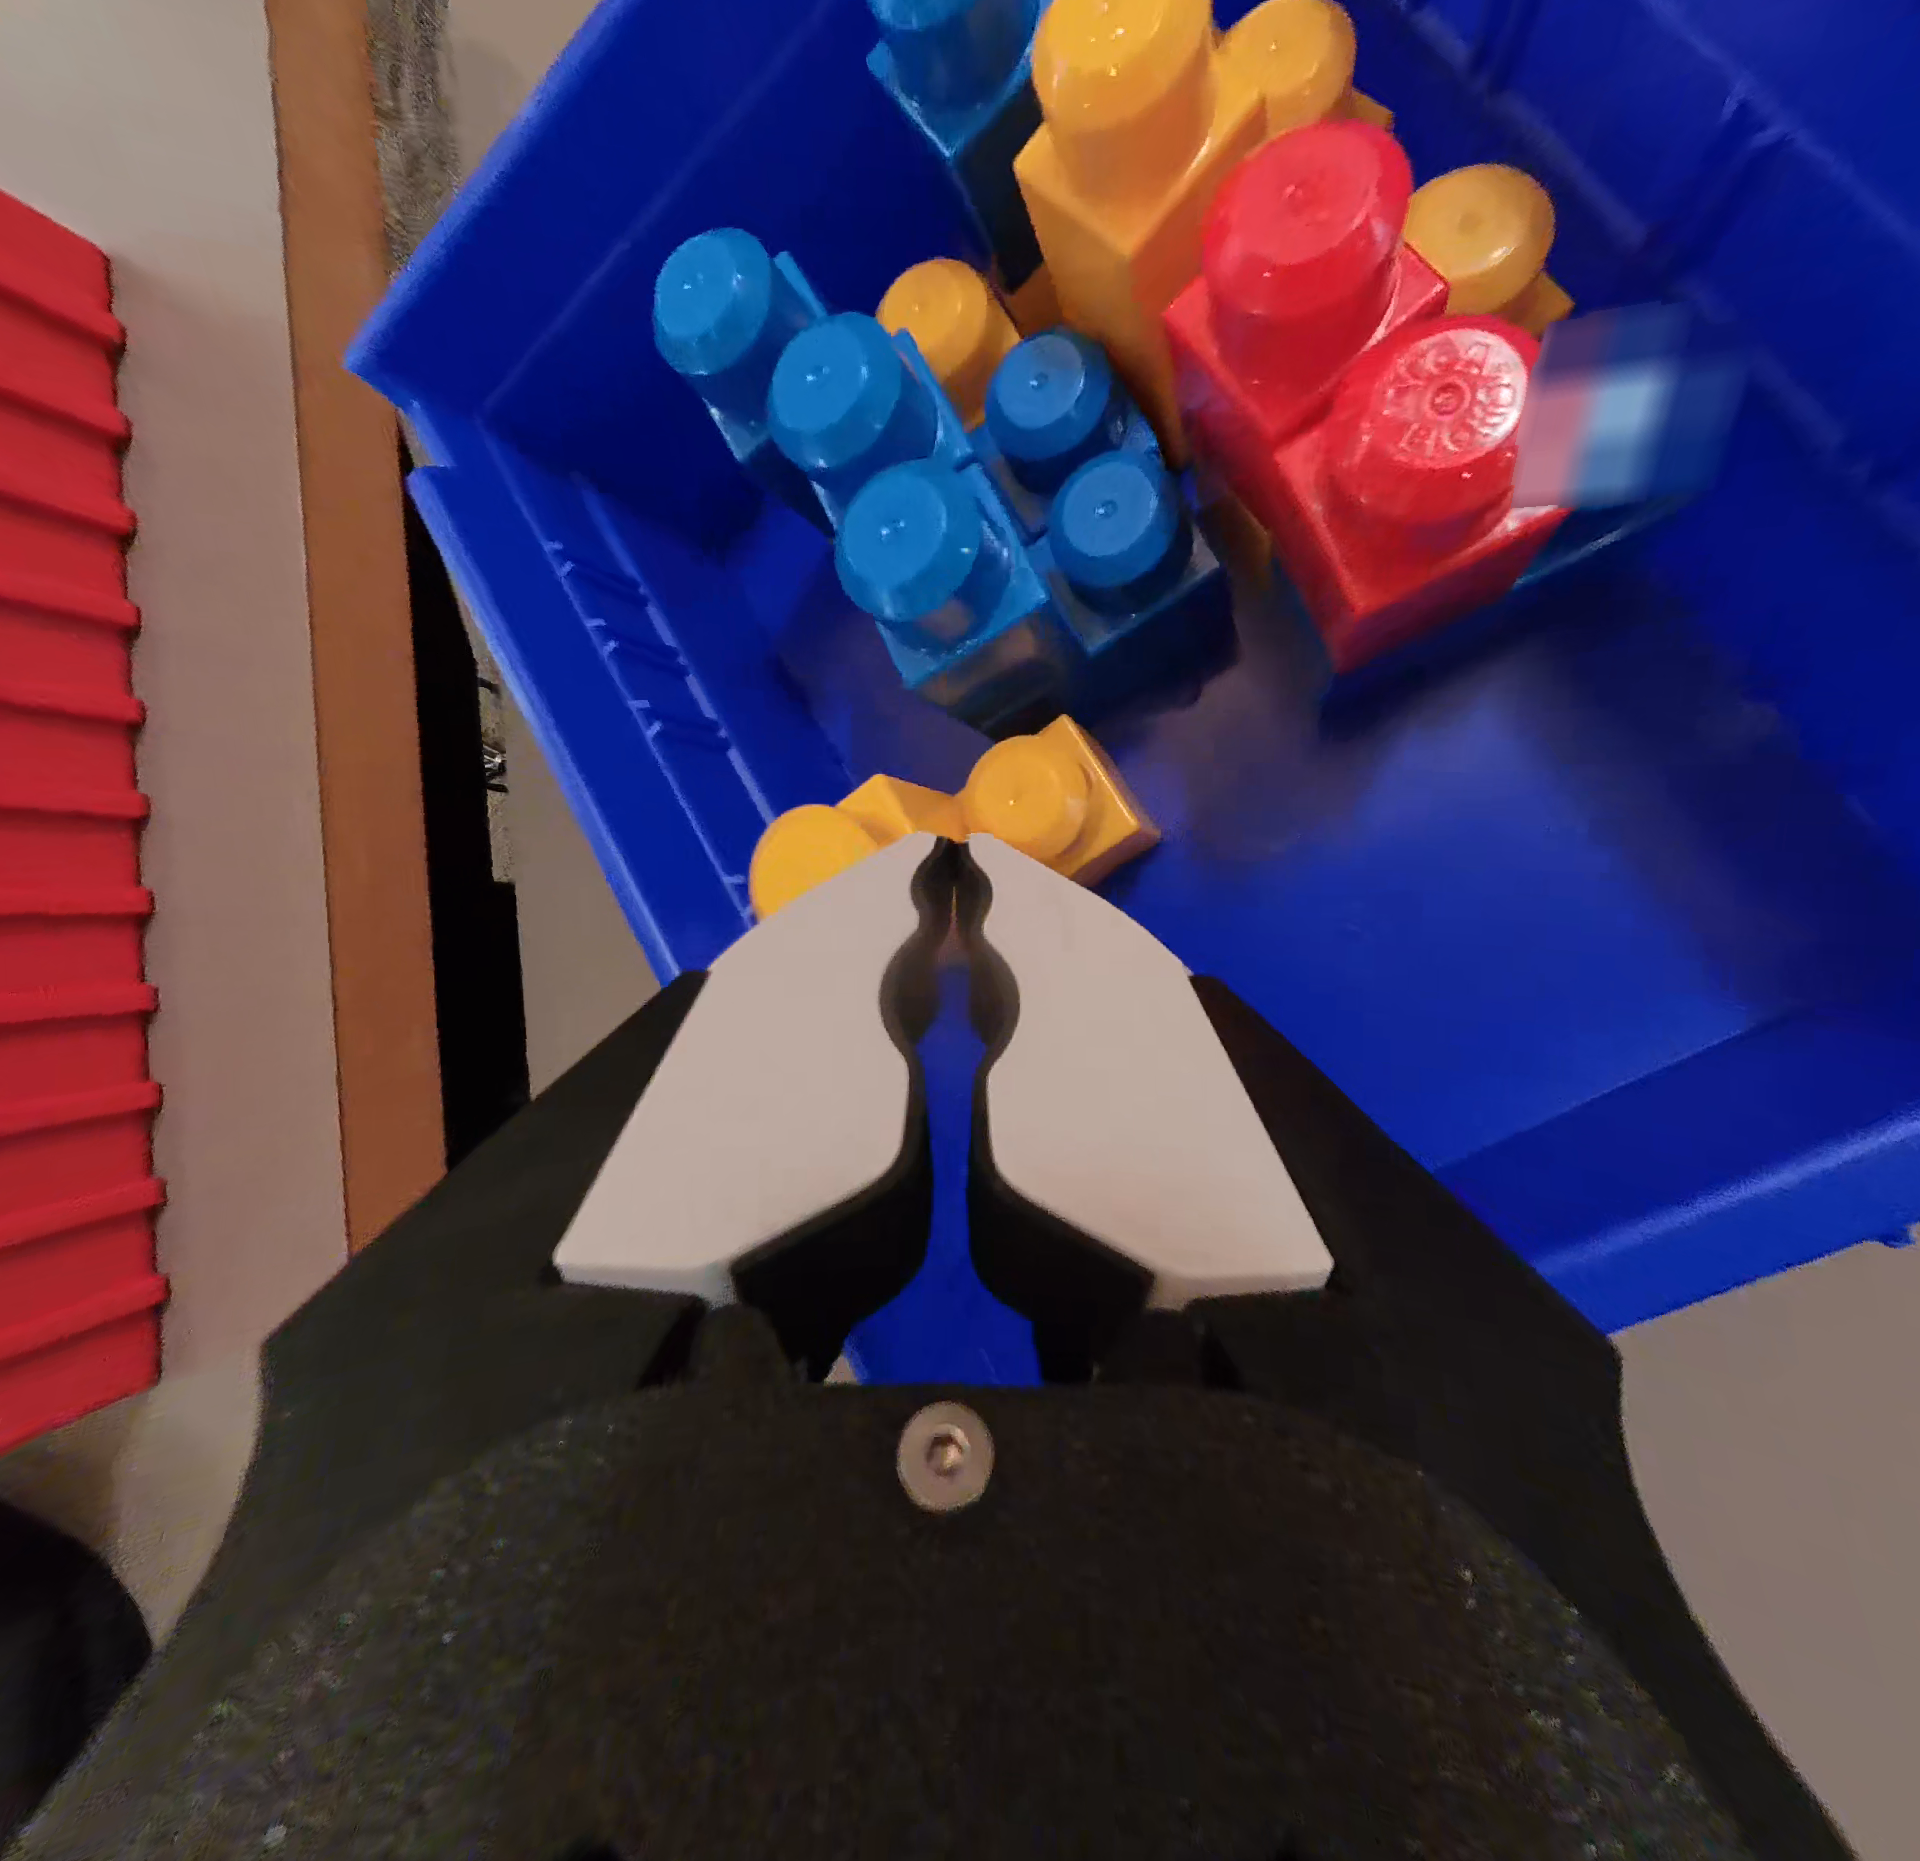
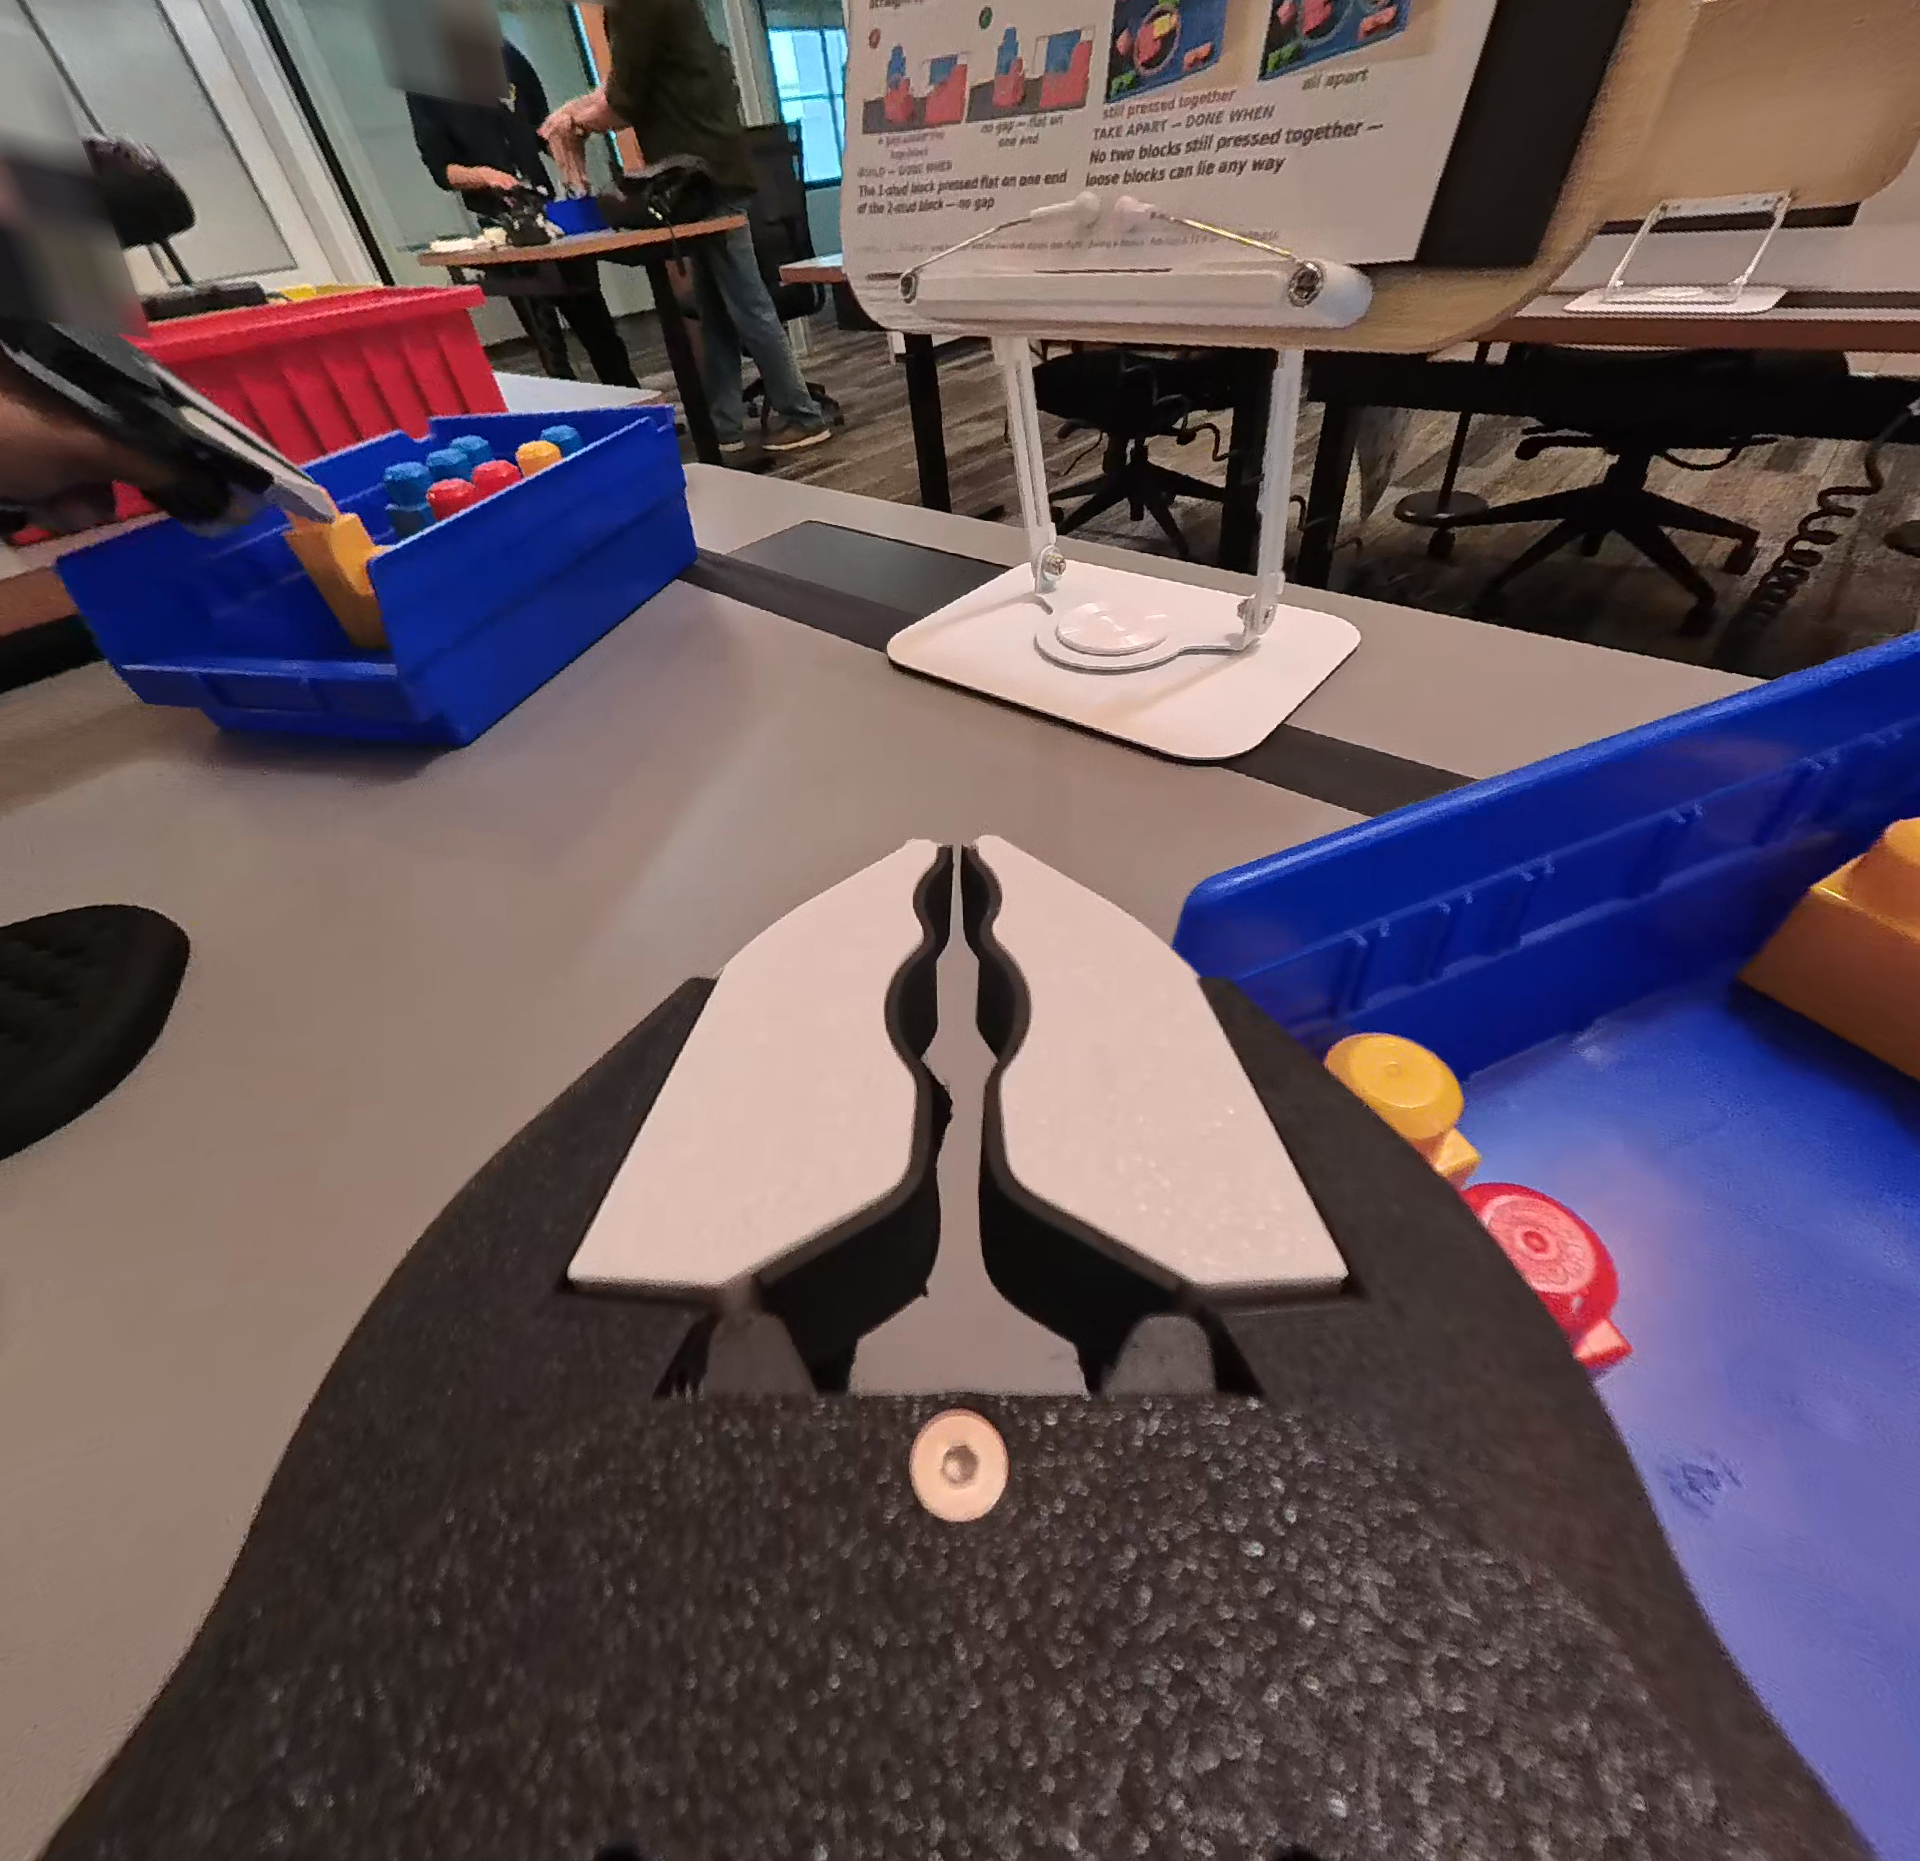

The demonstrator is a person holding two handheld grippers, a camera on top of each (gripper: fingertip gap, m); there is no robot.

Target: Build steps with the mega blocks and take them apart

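Note:
My left gripper (image 1: pixel 951 855) is shut on a yellow two-stud block (image 1: pixel 1039 803) and holds it by the ridge between its studs, low inside a blue bin (image 1: pixel 1455 980). Farther in the bin stand blue blocks (image 1: pixel 914 554), a red block (image 1: pixel 1382 461) and a tall yellow stack (image 1: pixel 1122 149). The right wrist view shows that gripper (image 2: pixel 312 507) with the yellow block (image 2: pixel 338 570) hanging into the same bin (image 2: pixel 520 606). My right gripper (image 2: pixel 956 855) is shut and empty above the grey table. A second blue bin (image 2: pixel 1558 876) beside it holds yellow (image 2: pixel 1392 1094) and red (image 2: pixel 1548 1250) blocks.
A red ribbed bin (image 2: pixel 343 377) stands behind the left blue bin and shows in the left wrist view (image 1: pixel 62 772). A white stand (image 2: pixel 1122 648) with an instruction sheet is at the table's back. A black pad (image 2: pixel 62 1001) lies at left. People stand at a far table. Left tips to right tips: about 55 cm.

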